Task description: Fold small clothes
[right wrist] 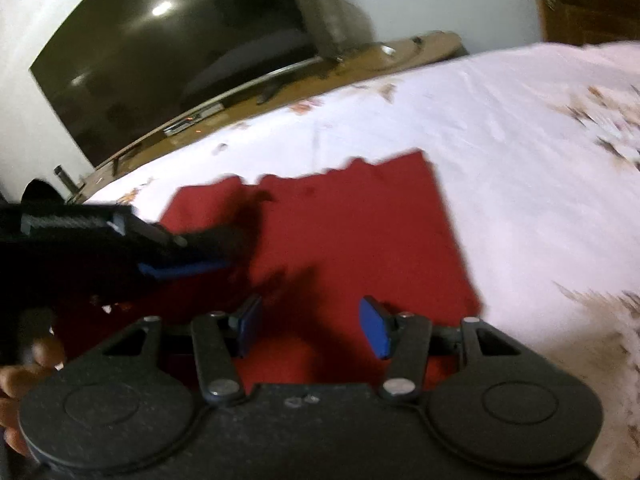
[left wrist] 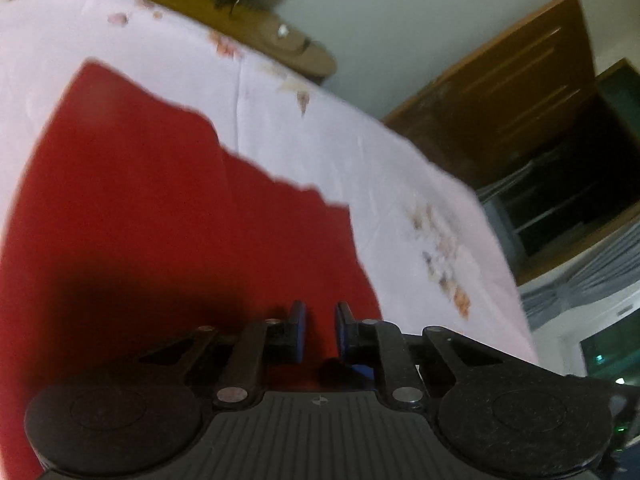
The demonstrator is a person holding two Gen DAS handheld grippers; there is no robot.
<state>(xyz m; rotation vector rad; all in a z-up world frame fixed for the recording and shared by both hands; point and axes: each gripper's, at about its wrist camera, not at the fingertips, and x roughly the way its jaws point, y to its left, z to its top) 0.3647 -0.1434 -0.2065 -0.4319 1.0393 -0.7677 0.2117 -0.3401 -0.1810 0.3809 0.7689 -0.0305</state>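
A red garment point(left wrist: 160, 200) lies flat on a white flowered bed sheet point(left wrist: 380, 168). In the left wrist view my left gripper point(left wrist: 321, 320) hovers over the garment's near right part. Its blue pads stand a narrow gap apart, with only the flat cloth showing behind them. The right wrist view shows the same garment point(right wrist: 360, 232) with a jagged far edge. There my right gripper point(right wrist: 313, 330) is open over the near edge with nothing between its pads. The left gripper point(right wrist: 226, 254) reaches in from the left just above the cloth and casts a shadow on it.
A dark TV screen point(right wrist: 160, 60) stands on a wooden bench point(right wrist: 360, 64) beyond the bed. A brown wardrobe point(left wrist: 500, 92) and a curtained window point(left wrist: 592, 280) are off to the right. A hand point(right wrist: 24, 376) holds the left gripper. White sheet point(right wrist: 520, 152) surrounds the garment.
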